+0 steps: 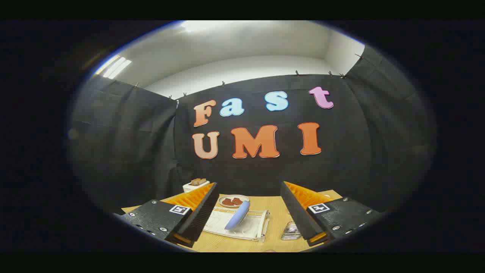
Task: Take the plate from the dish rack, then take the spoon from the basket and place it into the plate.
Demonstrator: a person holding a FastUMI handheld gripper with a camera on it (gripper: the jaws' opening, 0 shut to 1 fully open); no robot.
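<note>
My gripper (pixel 248 212) is wide open and holds nothing, fingers (pixel 197 212) spread above the wooden table (pixel 273 227). The blue plate (pixel 237 215) stands on edge in the white dish rack (pixel 242 227), just ahead between the fingers, near the table's front edge. A clear basket (pixel 291 231) sits beside the rack by my right finger, spoon not discernible; a small dish (pixel 233 201) with red pieces lies beyond the rack, a white box (pixel 195 185) at the far left corner.
</note>
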